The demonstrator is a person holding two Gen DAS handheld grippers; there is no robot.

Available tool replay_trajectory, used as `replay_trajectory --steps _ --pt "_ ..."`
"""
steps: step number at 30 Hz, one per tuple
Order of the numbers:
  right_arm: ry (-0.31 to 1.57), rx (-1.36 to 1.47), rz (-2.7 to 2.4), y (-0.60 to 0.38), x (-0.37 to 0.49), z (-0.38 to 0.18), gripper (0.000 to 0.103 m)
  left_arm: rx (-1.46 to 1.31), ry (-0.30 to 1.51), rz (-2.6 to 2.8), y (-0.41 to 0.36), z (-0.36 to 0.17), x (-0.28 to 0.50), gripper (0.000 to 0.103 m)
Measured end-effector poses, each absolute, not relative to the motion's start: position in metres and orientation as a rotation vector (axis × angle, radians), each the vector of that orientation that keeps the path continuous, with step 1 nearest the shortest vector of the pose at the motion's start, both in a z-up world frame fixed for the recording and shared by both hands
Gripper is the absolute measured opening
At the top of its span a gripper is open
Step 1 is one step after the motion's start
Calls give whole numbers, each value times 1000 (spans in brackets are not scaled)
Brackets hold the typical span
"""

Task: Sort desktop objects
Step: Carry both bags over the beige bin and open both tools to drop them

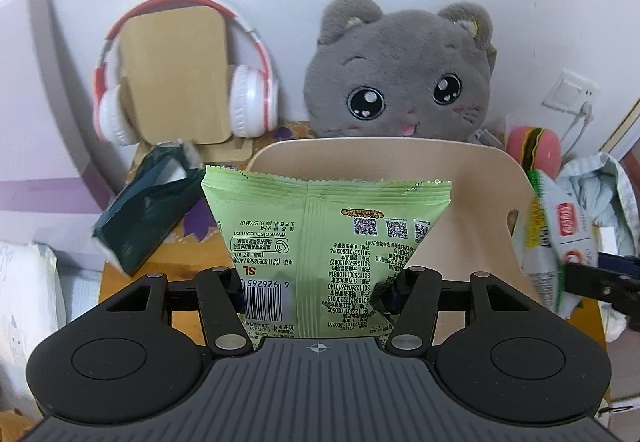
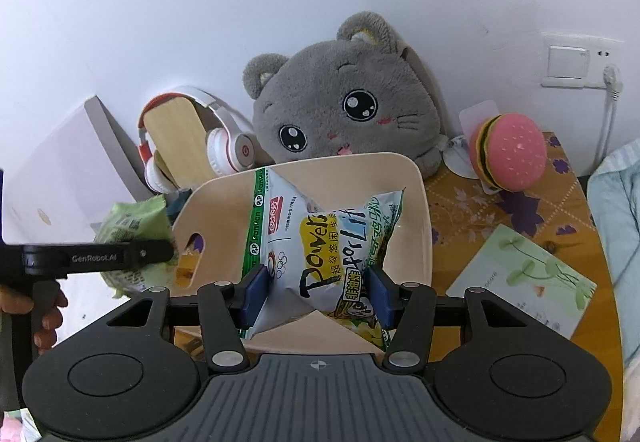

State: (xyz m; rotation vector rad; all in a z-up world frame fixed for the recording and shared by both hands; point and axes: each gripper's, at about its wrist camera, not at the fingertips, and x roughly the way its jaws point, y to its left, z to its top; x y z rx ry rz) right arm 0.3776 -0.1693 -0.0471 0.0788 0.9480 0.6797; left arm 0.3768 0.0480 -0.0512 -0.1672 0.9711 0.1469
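**A:** Where do the snacks stand right now?

**B:** The green snack bag (image 1: 320, 242) is pinched by its lower part in the left claw (image 1: 316, 290), clear of the counter (image 2: 472, 210), with its crimped top edge in front of the beige tray (image 1: 472, 210). The white-and-yellow snack bag (image 2: 332, 254) is clamped in the right claw (image 2: 316, 298), its blue pads (image 2: 256, 298) squeezing the pouch at the waist, and it hangs over the same tray's middle.

**A:** So both claws are gripping. What makes this step go well?

**B:** I'd judge the step to be carrying both bags to the tray. Both pouches are puffy, so the grip should stay steady: squeeze harder and a bag may burst, slacken and it slides out. The right bag looks already over the target, so it should go down first, low, before the pads let go.

**A:** And the left one?

**B:** It sits toward the tray's left side, near the handle cutout (image 2: 196, 242). Bring it further in over the tray floor so it doesn't land on the rim. Keep the two claws apart; the right wrist view shows the left claw's arm just beside the tray edge.

**A:** Anything nearby to mind?

**B:** The dark green packet (image 1: 148, 202) lies on the counter left of the tray, and the grey plush cat (image 1: 400, 82) leans right behind it. The headphones (image 1: 180, 82) on their wooden stand and the burger toy (image 2: 508, 154) are further off, as is the notebook (image 2: 520, 274).
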Motion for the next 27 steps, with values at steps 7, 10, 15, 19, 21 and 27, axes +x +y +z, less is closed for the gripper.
replay_trajectory --steps 7,10,15,19,21,27 --pt "1014 13 660 -146 402 -82 51 -78 1041 81 26 -82 400 58" --pt "1035 -35 653 -135 407 -94 51 -50 1057 89 21 -95 408 58" --pt "1065 -106 642 -120 409 -106 52 -44 1094 106 23 -110 415 58" --pt "1076 -151 642 -115 406 -109 54 -22 1065 100 25 -109 410 63" --pt "1076 -166 640 -114 404 -109 54 -24 1056 87 26 -106 407 65" --pt "1062 -137 624 -122 397 -100 69 -33 1035 67 37 -94 396 70"
